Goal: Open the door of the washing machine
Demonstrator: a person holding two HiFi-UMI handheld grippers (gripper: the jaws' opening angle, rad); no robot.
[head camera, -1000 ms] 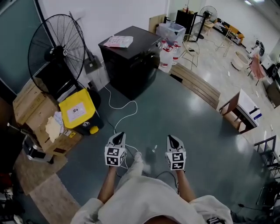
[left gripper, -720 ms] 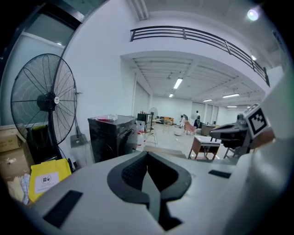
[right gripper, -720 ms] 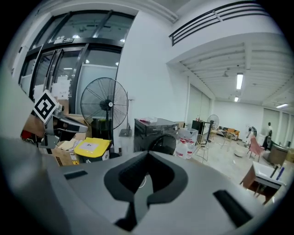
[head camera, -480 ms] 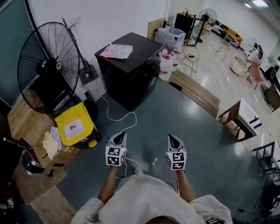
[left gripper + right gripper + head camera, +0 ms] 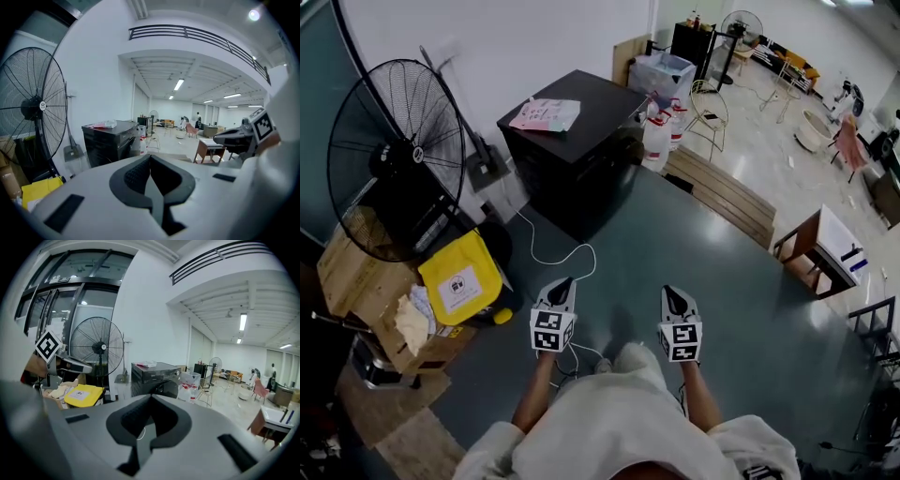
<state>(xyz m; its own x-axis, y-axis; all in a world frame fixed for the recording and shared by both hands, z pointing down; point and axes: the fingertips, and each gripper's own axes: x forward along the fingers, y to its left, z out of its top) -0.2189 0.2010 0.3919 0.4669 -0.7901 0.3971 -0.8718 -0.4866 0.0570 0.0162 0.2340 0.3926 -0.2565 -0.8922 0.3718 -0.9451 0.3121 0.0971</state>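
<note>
The black washing machine point(image 5: 572, 159) stands against the white wall with a pink paper point(image 5: 546, 114) on its top. It also shows in the left gripper view point(image 5: 110, 143) and the right gripper view point(image 5: 154, 378). Its door is shut. My left gripper point(image 5: 565, 281) and right gripper point(image 5: 668, 292) are held side by side over the grey floor, well short of the machine and pointing toward it. Both are shut with nothing between the jaws, as seen in the left gripper point(image 5: 150, 157) and right gripper point(image 5: 151, 397) views.
A large black floor fan point(image 5: 394, 164) stands left of the machine, with a yellow box point(image 5: 461, 277) and cardboard boxes point(image 5: 356, 272) below it. A white cable point(image 5: 553, 248) lies on the floor. Wooden planks point(image 5: 722, 192), a plastic bin point(image 5: 666, 70) and a small table point(image 5: 825, 248) are to the right.
Both grippers have been carried forward toward the washing machine as the person walks. The fan and boxes have slid left in the head view. The jaws stayed shut.
</note>
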